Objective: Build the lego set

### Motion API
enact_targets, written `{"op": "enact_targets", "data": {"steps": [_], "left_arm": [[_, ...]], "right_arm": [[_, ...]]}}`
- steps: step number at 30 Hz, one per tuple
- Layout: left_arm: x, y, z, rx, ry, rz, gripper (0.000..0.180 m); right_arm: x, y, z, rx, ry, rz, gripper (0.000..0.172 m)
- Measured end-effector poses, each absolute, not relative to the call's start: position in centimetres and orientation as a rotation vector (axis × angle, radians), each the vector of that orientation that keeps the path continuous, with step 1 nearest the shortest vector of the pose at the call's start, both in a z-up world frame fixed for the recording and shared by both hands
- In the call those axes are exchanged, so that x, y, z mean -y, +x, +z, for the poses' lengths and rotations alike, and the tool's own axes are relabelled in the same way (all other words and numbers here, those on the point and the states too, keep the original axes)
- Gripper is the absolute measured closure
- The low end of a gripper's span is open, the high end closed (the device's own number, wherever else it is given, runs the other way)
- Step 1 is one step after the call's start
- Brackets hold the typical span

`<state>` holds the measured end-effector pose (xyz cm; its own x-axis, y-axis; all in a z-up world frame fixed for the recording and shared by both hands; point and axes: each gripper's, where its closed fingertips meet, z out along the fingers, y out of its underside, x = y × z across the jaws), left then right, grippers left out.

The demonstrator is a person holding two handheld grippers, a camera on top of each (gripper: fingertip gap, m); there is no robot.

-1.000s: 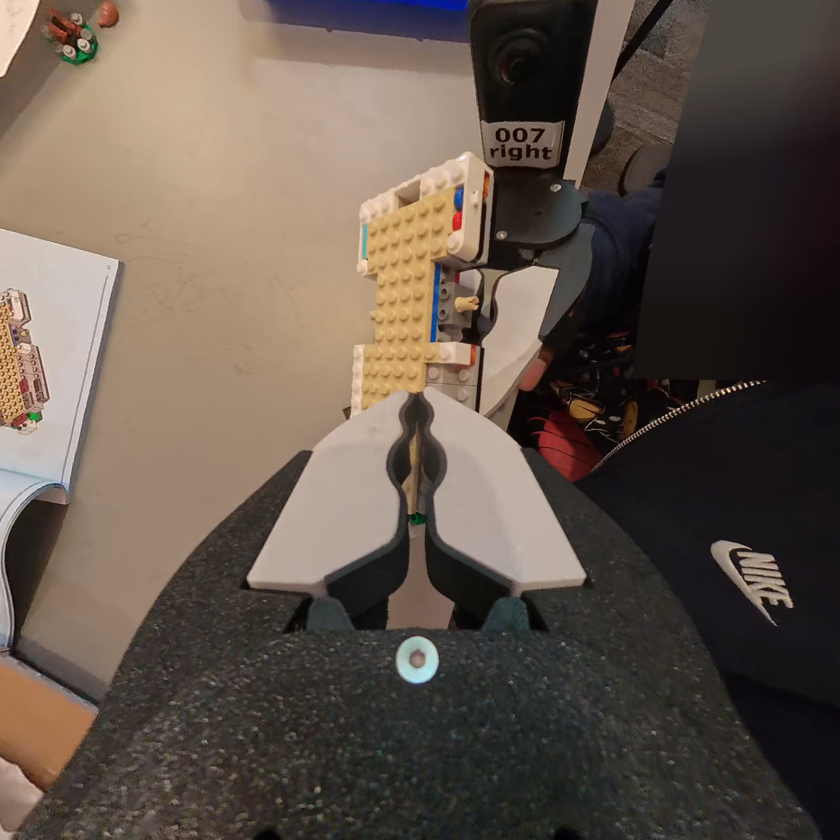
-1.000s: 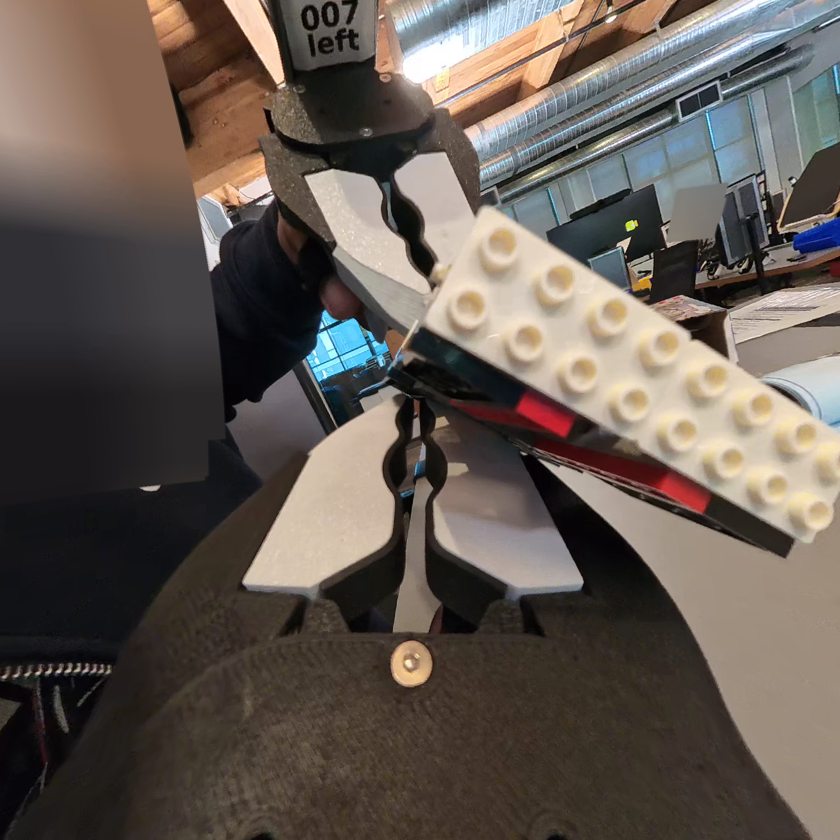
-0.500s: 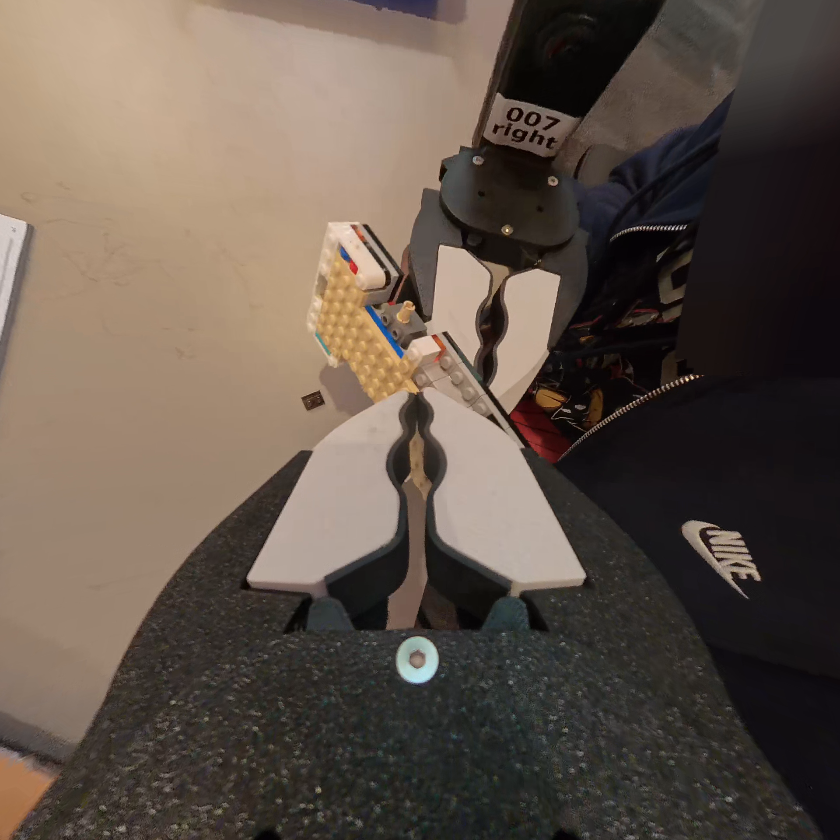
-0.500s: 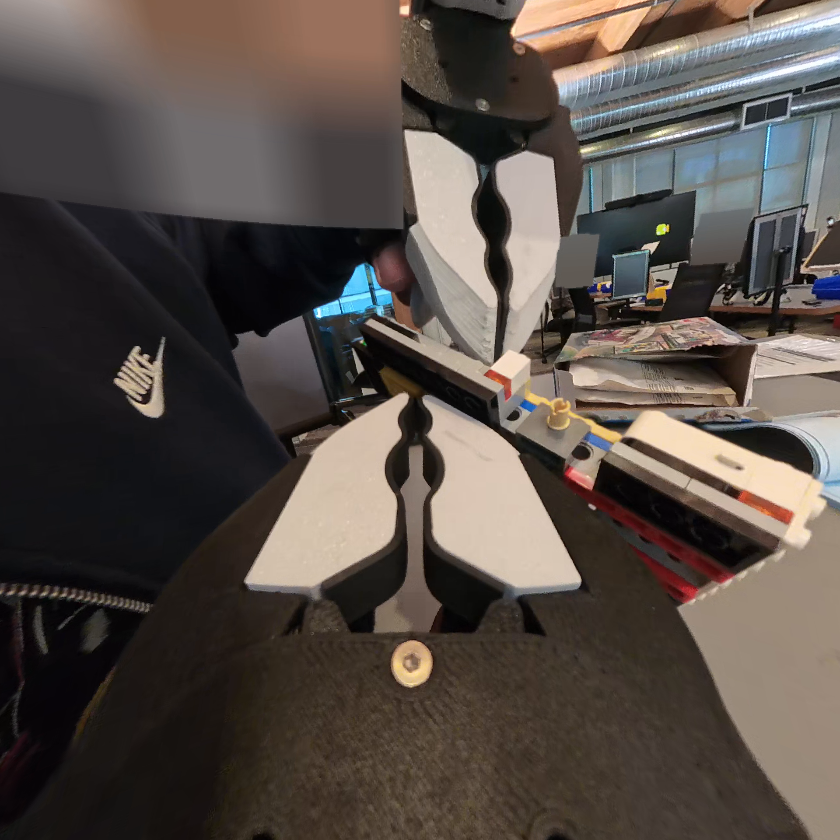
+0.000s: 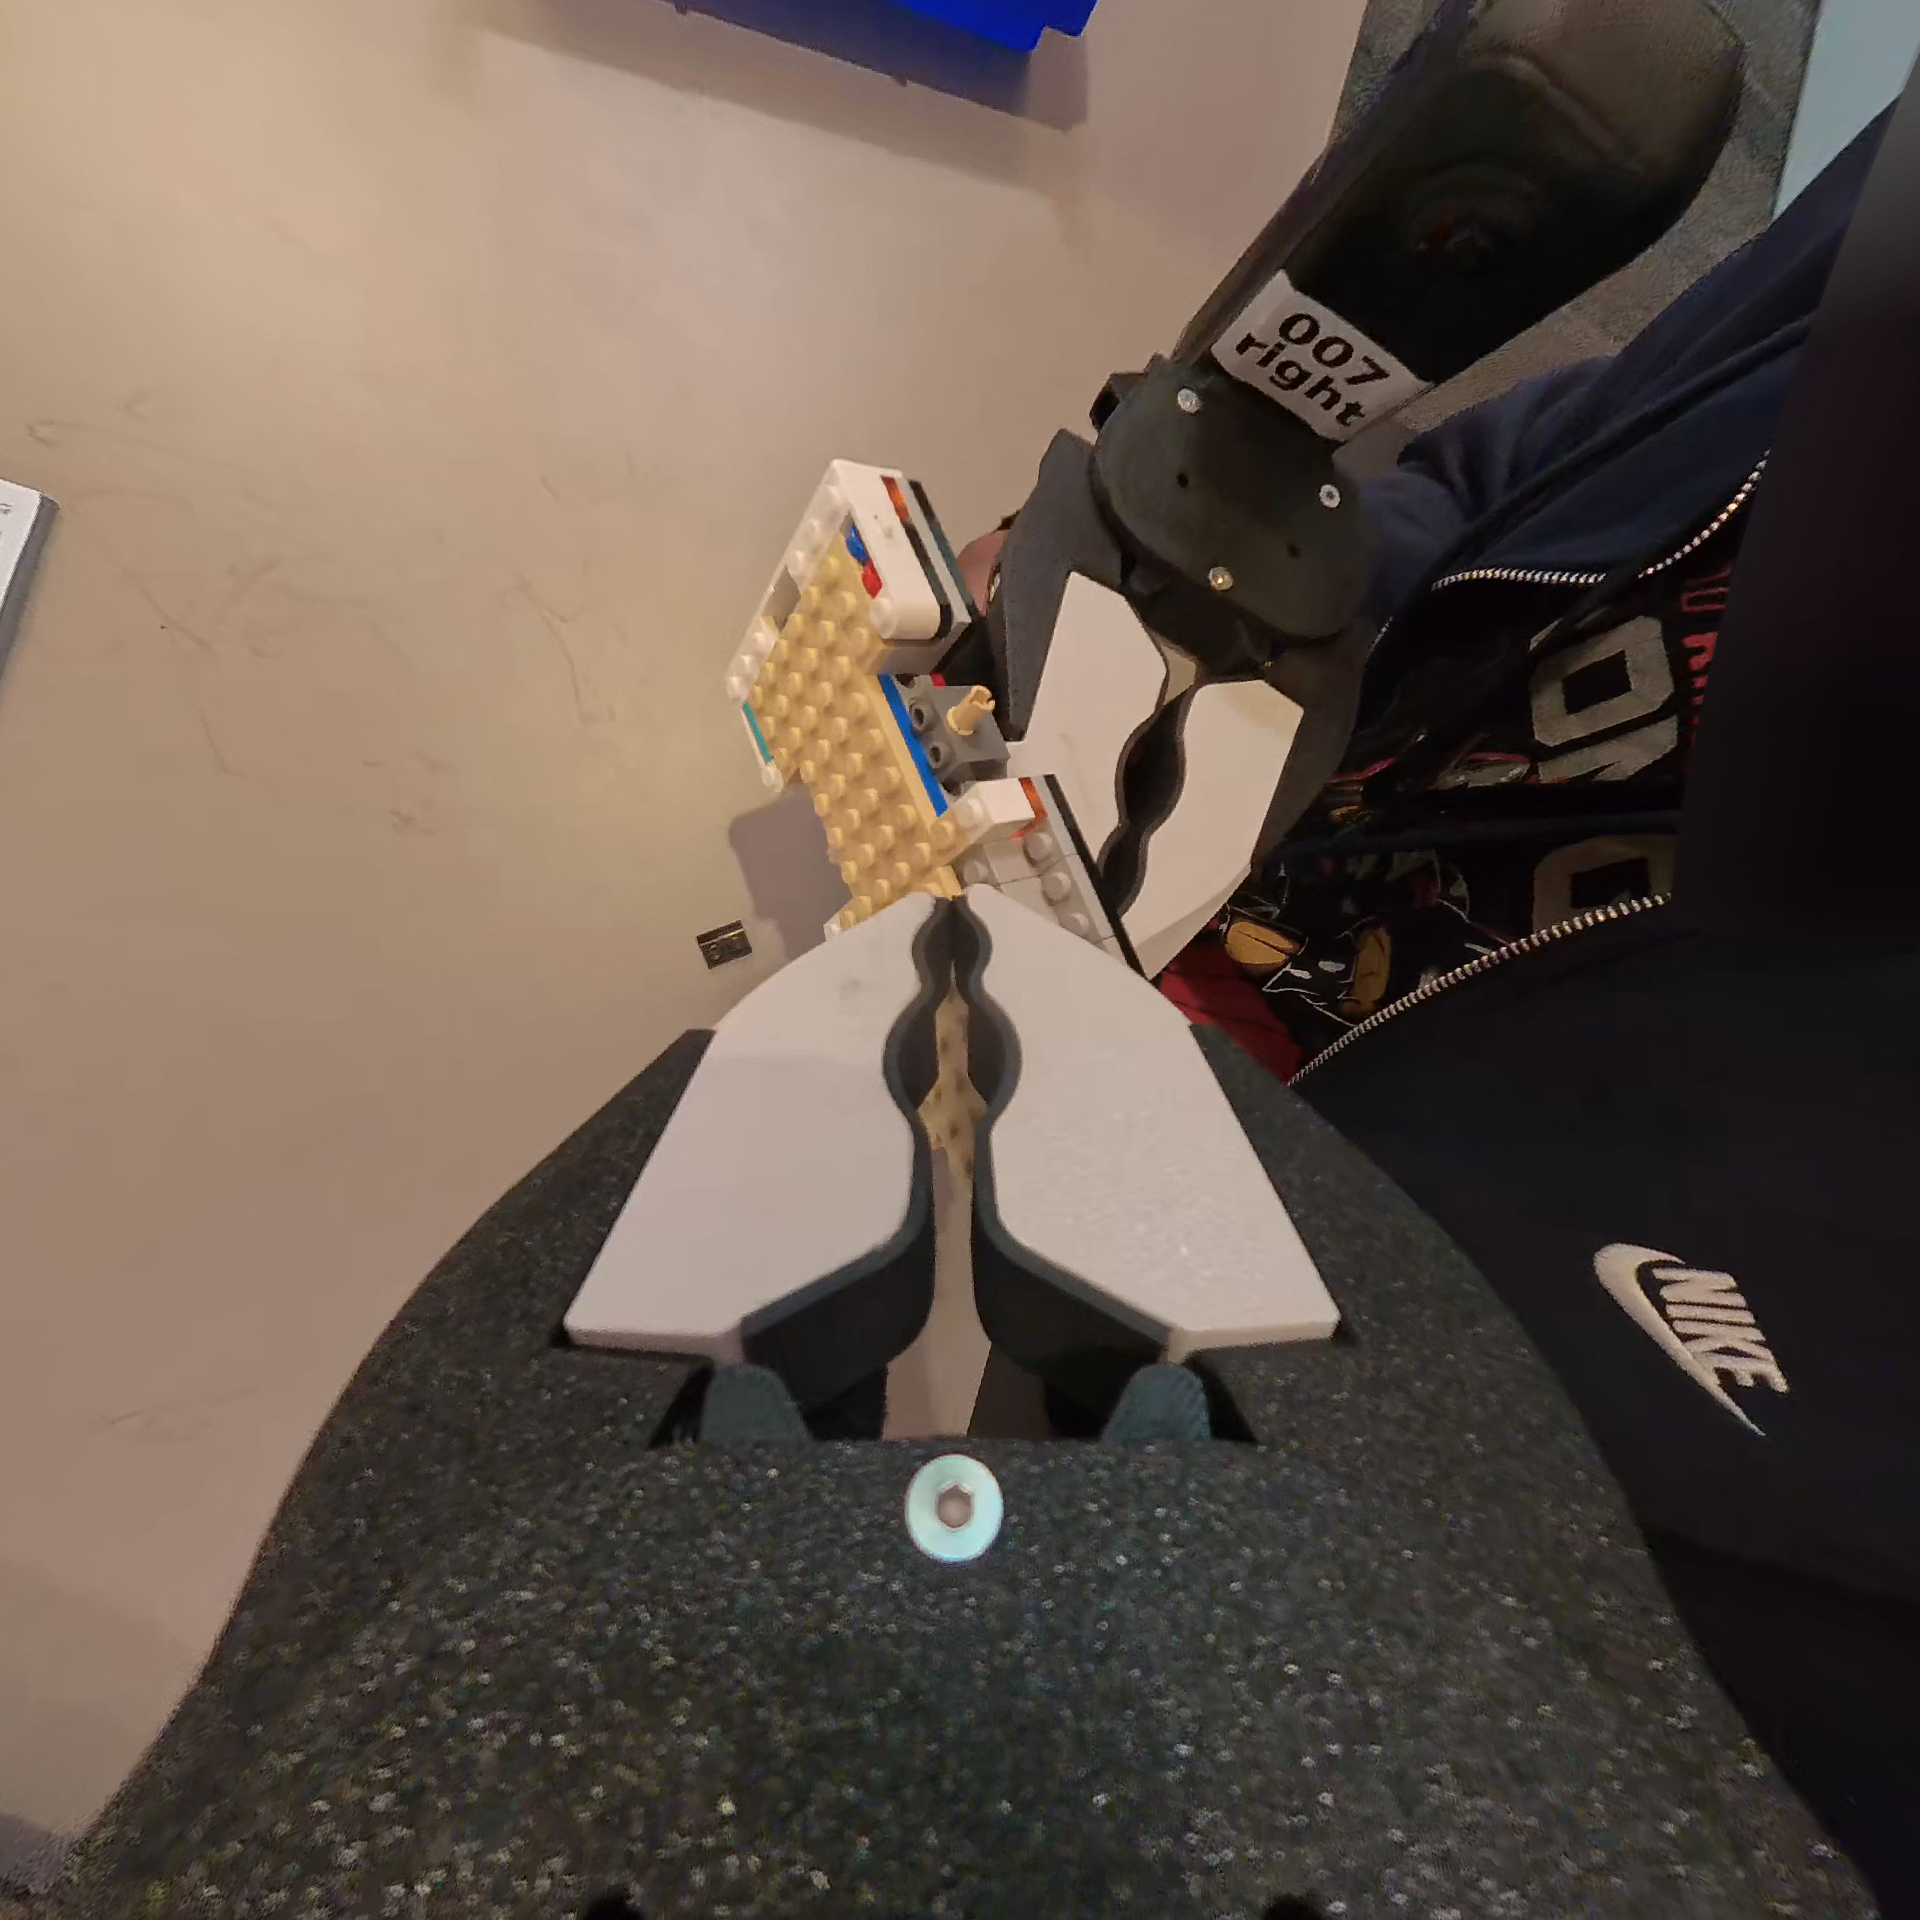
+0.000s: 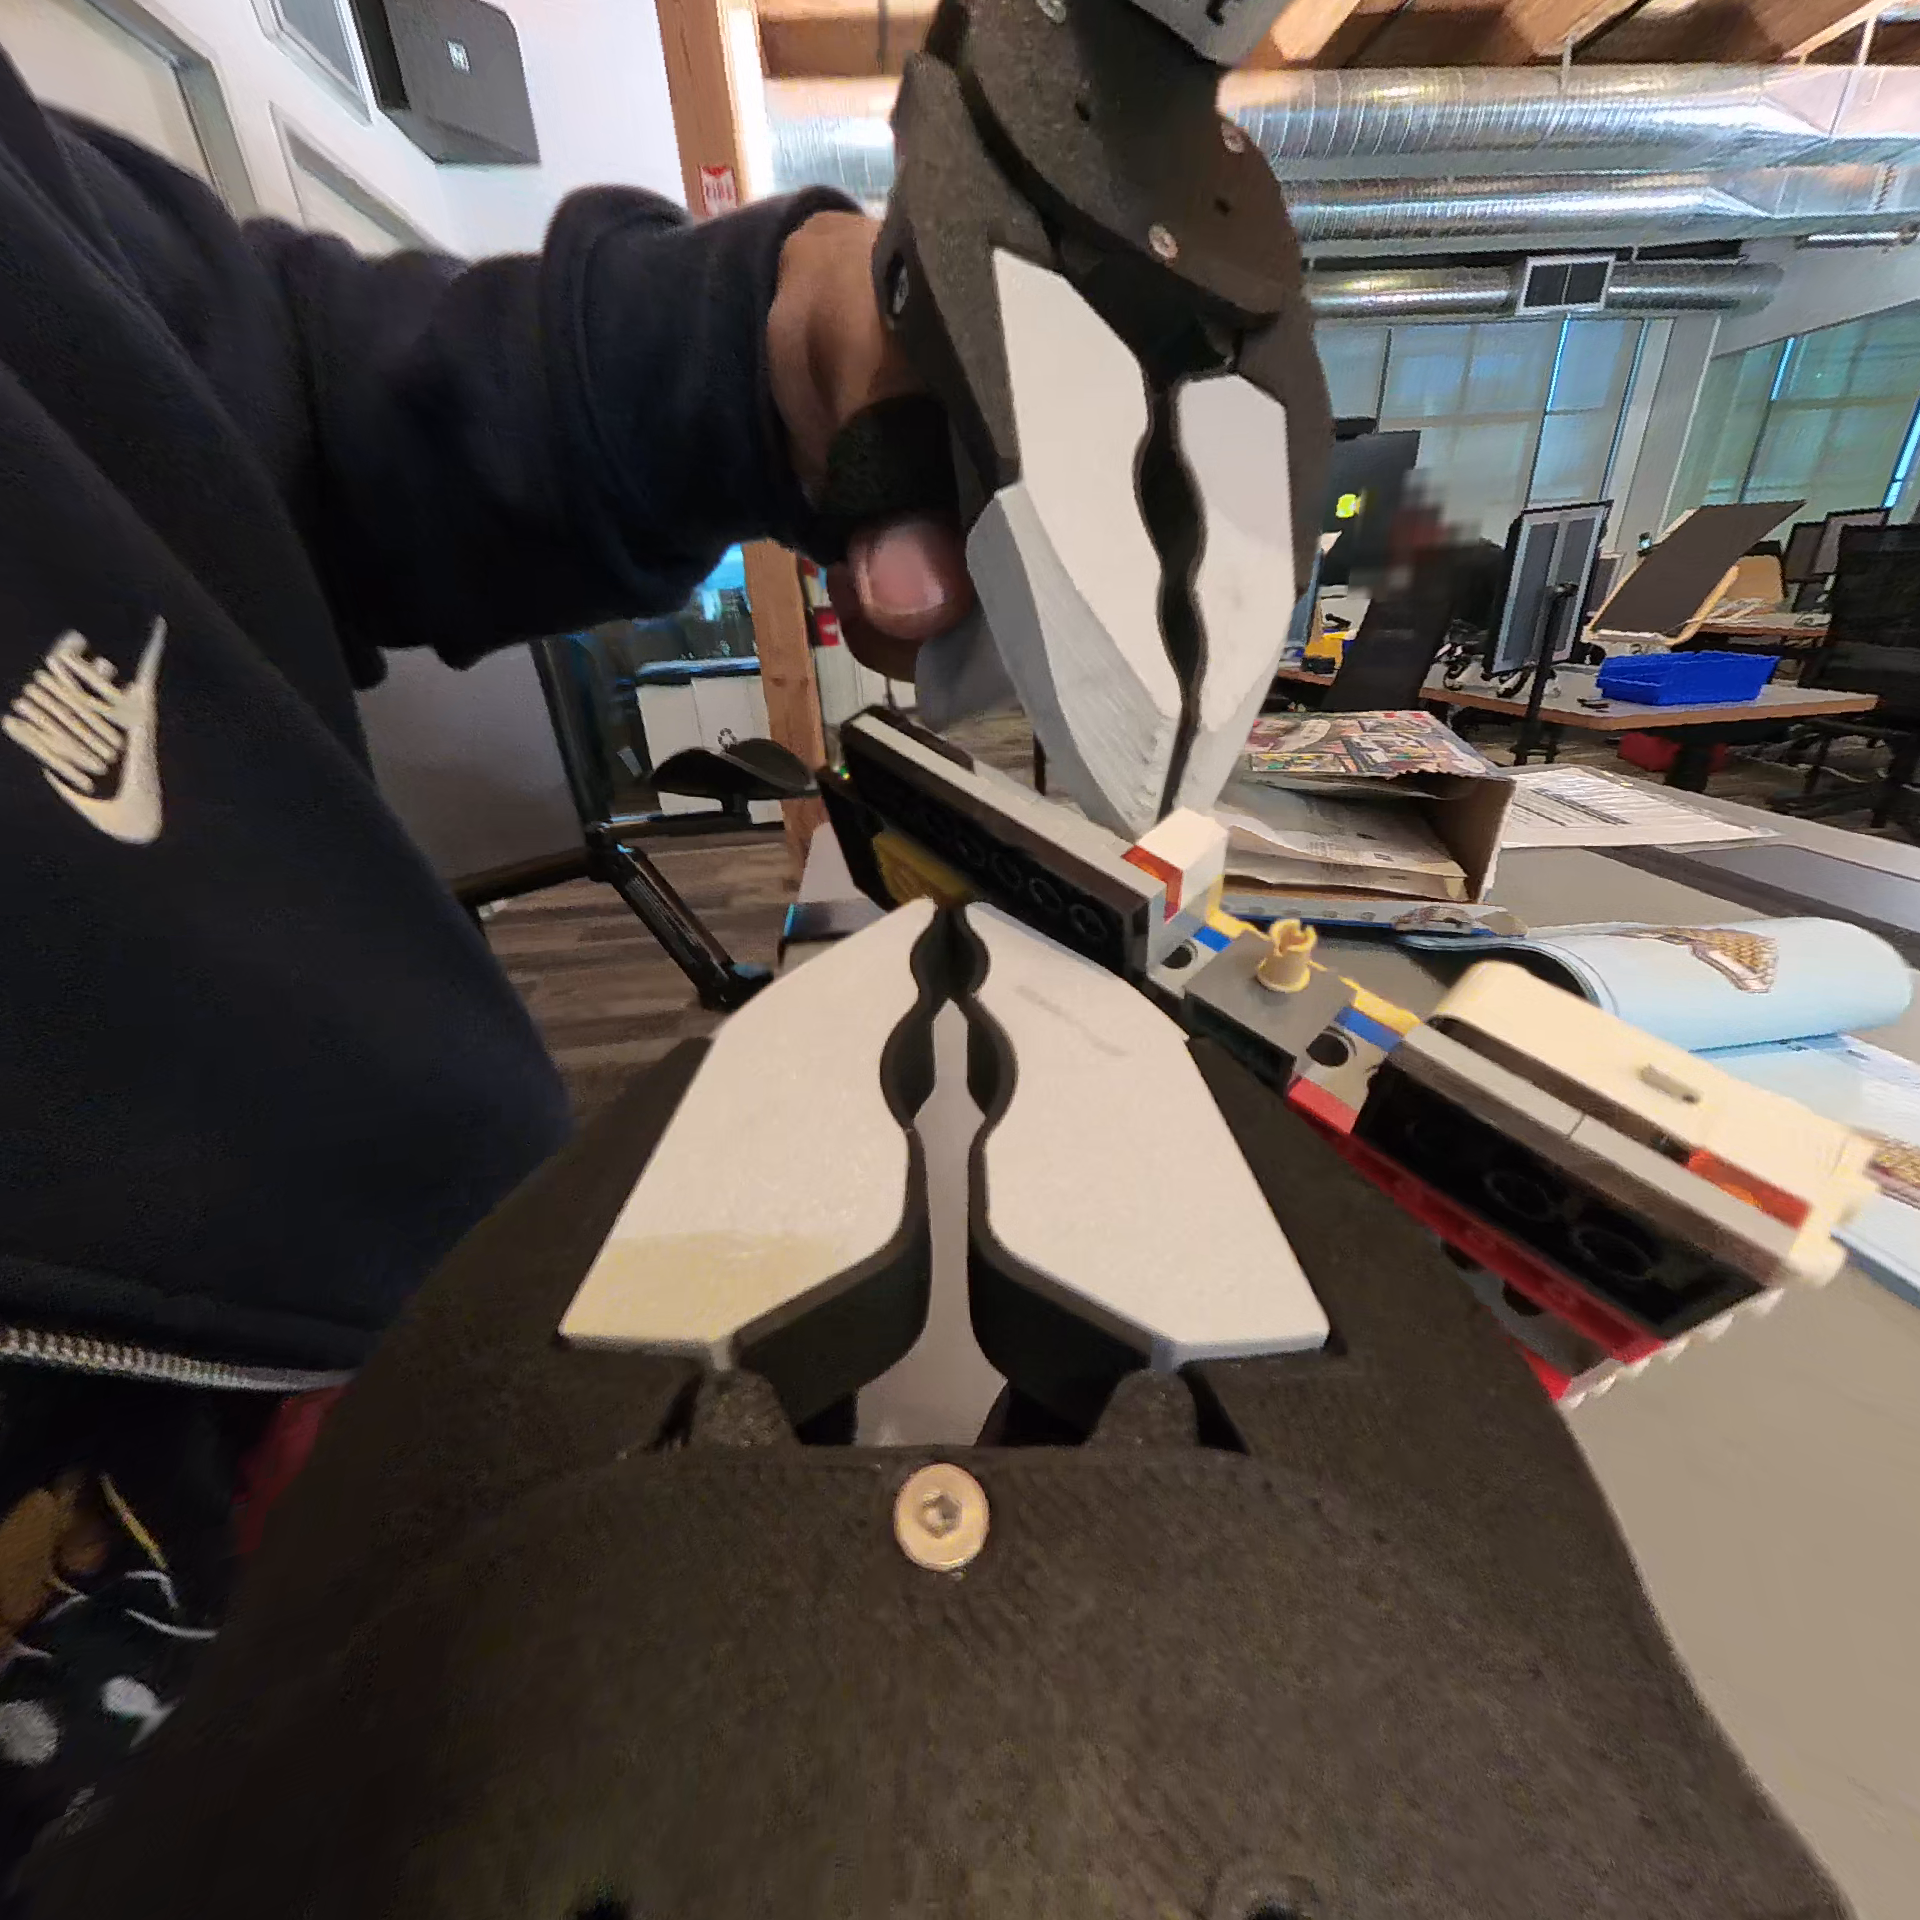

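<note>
My left gripper (image 5: 951, 914) is pinched on the near edge of a brick model (image 5: 852, 727), its tan studded plate caught between the two pads and showing through the wavy slot between them. The model is up off the beige table (image 5: 364, 520), tilted, with white bricks along its rim, a blue strip and a grey block carrying a small tan peg (image 5: 971, 710). In my right wrist view the model (image 6: 1558, 1174) stretches out to the right over the table, black underside showing, the left gripper's (image 6: 1179, 800) fingertips coming down onto a white brick on it. My right gripper (image 6: 948, 920) is pressed together with nothing between the fingers along the slot; its tips sit right against the black side of the model, and I cannot tell whether they nip it. A small dark piece (image 5: 724, 945) lies on the table near the model. An open booklet (image 6: 1714, 987) and a cardboard box (image 6: 1455, 831) lie beyond.
</note>
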<state>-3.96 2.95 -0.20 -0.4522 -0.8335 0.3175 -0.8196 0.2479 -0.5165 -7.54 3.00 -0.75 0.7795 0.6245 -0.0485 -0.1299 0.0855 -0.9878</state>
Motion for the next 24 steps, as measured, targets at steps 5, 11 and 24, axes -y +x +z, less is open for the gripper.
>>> {"op": "enact_targets", "data": {"steps": [5, 11, 24], "left_arm": [[-3.2, -3.7, -1.1, -2.474, -1.657, -1.143, 0.18], [-3.3, -3.8, -2.8, -2.479, -1.685, -1.294, 0.18], [-3.1, -4.0, -5.2, -2.456, -1.648, -1.43, 0.18]], "right_arm": [[-3.5, -7.3, -2.0, 0.516, -1.434, 0.482, 0.172], [-3.7, -7.2, -4.1, 0.578, -1.51, 0.355, 0.172], [-3.3, -7.2, -7.0, 0.696, -1.686, 0.292, 0.172]]}}
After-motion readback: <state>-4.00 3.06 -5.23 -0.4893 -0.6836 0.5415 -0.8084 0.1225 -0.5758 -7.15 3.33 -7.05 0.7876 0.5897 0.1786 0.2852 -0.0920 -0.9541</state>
